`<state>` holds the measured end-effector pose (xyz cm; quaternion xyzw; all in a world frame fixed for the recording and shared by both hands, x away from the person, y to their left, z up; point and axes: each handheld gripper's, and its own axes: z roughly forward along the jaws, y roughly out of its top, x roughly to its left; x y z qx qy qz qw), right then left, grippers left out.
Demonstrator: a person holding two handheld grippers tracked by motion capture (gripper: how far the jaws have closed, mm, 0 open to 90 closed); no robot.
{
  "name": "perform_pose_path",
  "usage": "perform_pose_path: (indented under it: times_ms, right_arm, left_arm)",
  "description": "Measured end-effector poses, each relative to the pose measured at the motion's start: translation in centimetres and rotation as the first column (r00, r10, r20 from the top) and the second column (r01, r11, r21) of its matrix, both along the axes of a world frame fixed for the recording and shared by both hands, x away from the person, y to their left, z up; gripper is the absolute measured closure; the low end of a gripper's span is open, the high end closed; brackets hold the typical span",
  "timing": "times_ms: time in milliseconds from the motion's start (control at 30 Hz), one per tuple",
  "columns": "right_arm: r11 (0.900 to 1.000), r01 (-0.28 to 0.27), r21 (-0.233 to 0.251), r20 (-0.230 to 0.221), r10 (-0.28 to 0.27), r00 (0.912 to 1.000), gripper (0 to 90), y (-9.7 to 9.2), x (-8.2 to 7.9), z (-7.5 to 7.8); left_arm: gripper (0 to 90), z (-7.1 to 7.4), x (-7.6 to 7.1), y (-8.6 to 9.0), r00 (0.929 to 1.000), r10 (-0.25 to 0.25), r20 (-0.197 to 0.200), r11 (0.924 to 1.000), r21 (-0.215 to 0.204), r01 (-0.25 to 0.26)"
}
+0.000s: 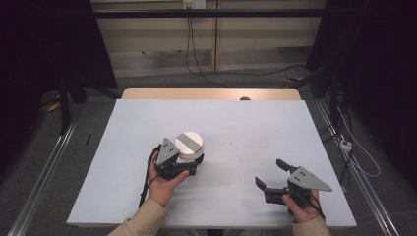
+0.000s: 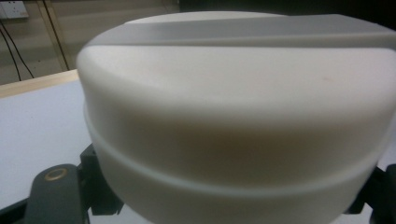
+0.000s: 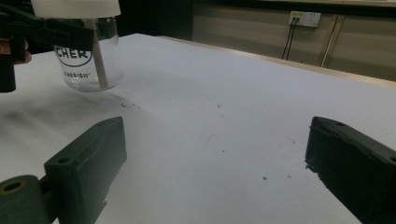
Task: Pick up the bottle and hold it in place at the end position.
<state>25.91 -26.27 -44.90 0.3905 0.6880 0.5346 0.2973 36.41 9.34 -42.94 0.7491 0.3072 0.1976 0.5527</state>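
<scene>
A clear glass jar [image 3: 88,65] with black lettering and a white lid [image 1: 189,143] stands left of the table's middle. A grey band runs across the lid's top [image 2: 243,35]. Through the glass I see a pale, stick-like shape. My left gripper [image 1: 191,160] is shut on the jar just under the lid, and its black jaws cross the glass in the right gripper view. My right gripper [image 1: 269,172] hovers low near the front right of the table. It is open, with bare tabletop between its jaws [image 3: 224,158], and it points toward the jar.
The white table board [image 1: 236,123] has a wooden edge [image 1: 211,93] at the far side. A few small dark and pink specks [image 3: 264,177] mark the surface. Cables [image 1: 194,54] hang from wall sockets behind the table. A power strip [image 1: 346,144] lies on the floor at right.
</scene>
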Motion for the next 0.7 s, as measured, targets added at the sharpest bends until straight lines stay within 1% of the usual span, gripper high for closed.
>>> perform_pose_path:
  times_ms: [100,167,267,333,700]
  right_arm:
    - [1.0000,-0.001,-0.001,0.000,0.001,1.0000,5.2,0.0,0.0,0.0]
    - [1.0000,-0.001,-0.001,-0.001,0.000,1.0000,5.2,0.0,0.0,0.0]
    - [1.0000,-0.001,-0.002,-0.003,0.001,1.0000,5.2,0.0,0.0,0.0]
    - [1.0000,-0.001,0.001,-0.002,0.001,1.0000,5.2,0.0,0.0,0.0]
    - [1.0000,-0.002,0.002,-0.004,0.002,1.0000,5.2,0.0,0.1,-0.1]
  left_arm:
    - [18.4,0.1,0.4,-0.4,0.9999,0.000,0.013,0.9999,0.011,0.000]
    - [18.4,0.1,0.7,-0.6,0.9999,0.001,0.013,0.9999,0.010,-0.001]
    - [18.4,0.1,1.1,-0.9,0.9998,0.004,0.017,0.9997,0.022,-0.004]
    - [18.4,0.0,1.3,-1.1,0.9998,0.008,0.019,0.9998,0.019,-0.009]
    - [18.4,0.2,2.6,-2.2,0.9995,-0.001,0.031,0.9996,0.027,0.001]
